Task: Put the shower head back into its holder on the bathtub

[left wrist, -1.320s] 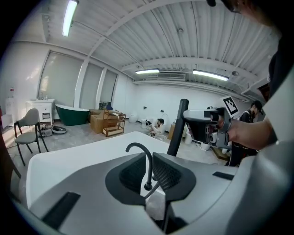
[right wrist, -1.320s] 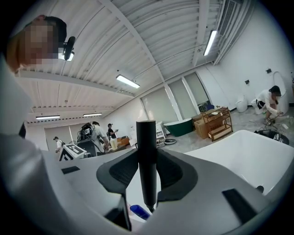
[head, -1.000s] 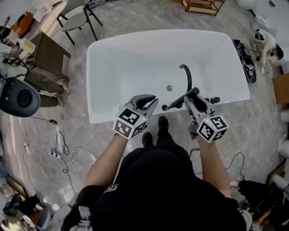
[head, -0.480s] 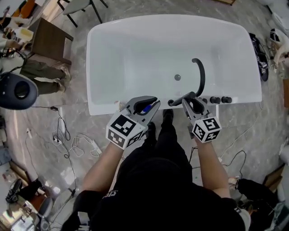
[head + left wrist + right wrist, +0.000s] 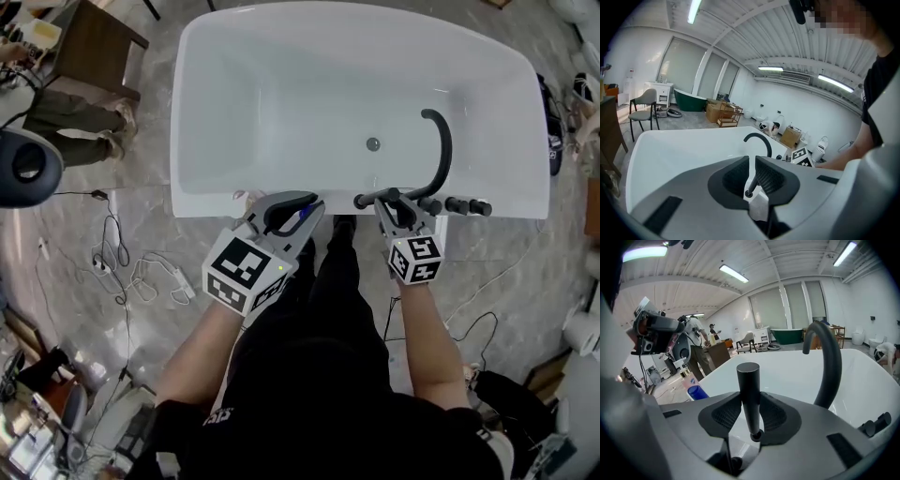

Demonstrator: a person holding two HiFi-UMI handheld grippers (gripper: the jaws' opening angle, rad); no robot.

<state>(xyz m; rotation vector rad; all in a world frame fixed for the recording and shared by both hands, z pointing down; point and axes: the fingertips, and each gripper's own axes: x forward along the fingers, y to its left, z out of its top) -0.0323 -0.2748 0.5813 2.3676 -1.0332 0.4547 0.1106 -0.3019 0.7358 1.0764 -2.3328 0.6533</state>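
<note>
In the head view the white bathtub lies crosswise, with a black curved spout and black knobs on its near rim. My right gripper is shut on the black cylindrical shower head, held just over the near rim, left of the knobs. In the right gripper view the shower head stands upright between the pads, with the spout to its right. My left gripper hovers at the near rim further left. Its jaws pinch a thin dark hose. I cannot make out the holder.
The drain sits in the tub floor. Cables trail on the marble floor at the left. A person and a chair stand at the top left, and a round black device is at the left edge. My shoes touch the tub's front.
Both grippers have come down toward the tub's near rim. The right one dropped more, carrying the shower head closer to the knobs. Both grips are unchanged.
</note>
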